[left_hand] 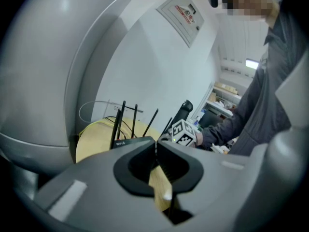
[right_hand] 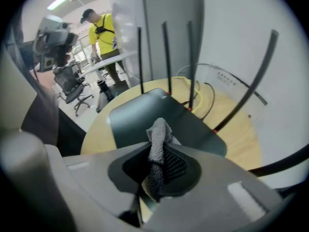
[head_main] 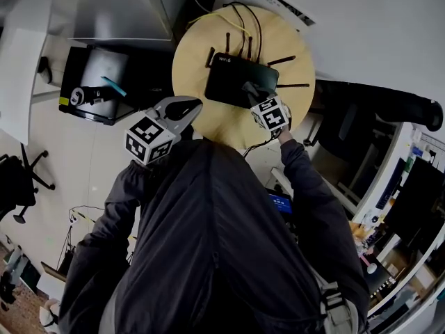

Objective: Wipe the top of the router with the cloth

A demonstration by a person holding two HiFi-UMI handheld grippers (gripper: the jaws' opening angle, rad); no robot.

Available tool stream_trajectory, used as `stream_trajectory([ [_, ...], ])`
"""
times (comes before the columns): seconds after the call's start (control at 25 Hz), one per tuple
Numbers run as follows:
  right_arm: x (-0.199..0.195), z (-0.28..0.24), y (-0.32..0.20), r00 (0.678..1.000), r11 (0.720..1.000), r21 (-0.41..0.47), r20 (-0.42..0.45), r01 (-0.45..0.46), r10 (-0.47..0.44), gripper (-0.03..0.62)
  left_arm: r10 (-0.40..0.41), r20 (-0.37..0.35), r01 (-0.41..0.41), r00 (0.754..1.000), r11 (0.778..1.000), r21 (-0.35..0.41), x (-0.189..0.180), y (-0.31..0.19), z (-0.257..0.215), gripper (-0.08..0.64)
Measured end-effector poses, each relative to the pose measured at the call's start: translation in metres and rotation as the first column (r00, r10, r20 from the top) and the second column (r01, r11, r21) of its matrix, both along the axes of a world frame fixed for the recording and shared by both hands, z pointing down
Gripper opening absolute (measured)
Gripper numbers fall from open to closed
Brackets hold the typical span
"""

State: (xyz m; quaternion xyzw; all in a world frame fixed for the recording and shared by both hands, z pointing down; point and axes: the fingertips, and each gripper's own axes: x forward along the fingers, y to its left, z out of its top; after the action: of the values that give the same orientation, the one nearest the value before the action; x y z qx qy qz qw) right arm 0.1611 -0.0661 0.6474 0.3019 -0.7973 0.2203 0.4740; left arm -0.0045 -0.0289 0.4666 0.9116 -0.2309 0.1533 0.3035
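Note:
A black router [head_main: 233,78] with several upright antennas lies on a round wooden table [head_main: 191,54]. My right gripper [head_main: 256,94] points down at the router's near right part, shut on a grey cloth [head_main: 249,87]. In the right gripper view the cloth [right_hand: 158,134] sticks out from between the jaws, over the router's top [right_hand: 140,115]. My left gripper [head_main: 186,108] hovers at the table's front left edge, off the router, with its jaws shut and nothing between them. In the left gripper view the router [left_hand: 126,142] and the right gripper's marker cube [left_hand: 184,132] lie just ahead.
Yellow and black cables [head_main: 240,16] run off the table's far side towards a white wall. A dark box [head_main: 97,82] sits on the floor to the left, an office chair [head_main: 21,179] further left. A person in yellow [right_hand: 104,30] stands at desks in the distance.

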Motion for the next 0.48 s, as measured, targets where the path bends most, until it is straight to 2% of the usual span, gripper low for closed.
stream_trajectory([
  [0.12, 0.034, 0.001, -0.044, 0.992, 0.992, 0.065, -0.060, -0.108, 0.112, 0.034, -0.008, 0.004, 0.008, 1.000, 1.000, -0.004, -0.002, 0.002, 0.000, 0.003],
  [0.28, 0.053, 0.008, -0.069, 0.974, 0.976, 0.078, -0.091, -0.203, 0.210, 0.034, -0.016, 0.004, 0.016, 1.000, 1.000, -0.005, -0.004, 0.005, 0.001, 0.003],
  [0.36, 0.052, 0.010, -0.070, 0.970, 0.974, 0.077, -0.099, -0.214, 0.221, 0.034, -0.023, 0.002, 0.023, 1.000, 1.000, -0.005, -0.005, 0.005, 0.000, 0.003],
  [0.48, 0.049, 0.010, -0.061, 0.979, 0.987, 0.074, -0.142, -0.140, 0.149, 0.034, -0.031, -0.003, 0.031, 1.000, 0.999, -0.007, -0.007, 0.006, 0.000, 0.003],
])
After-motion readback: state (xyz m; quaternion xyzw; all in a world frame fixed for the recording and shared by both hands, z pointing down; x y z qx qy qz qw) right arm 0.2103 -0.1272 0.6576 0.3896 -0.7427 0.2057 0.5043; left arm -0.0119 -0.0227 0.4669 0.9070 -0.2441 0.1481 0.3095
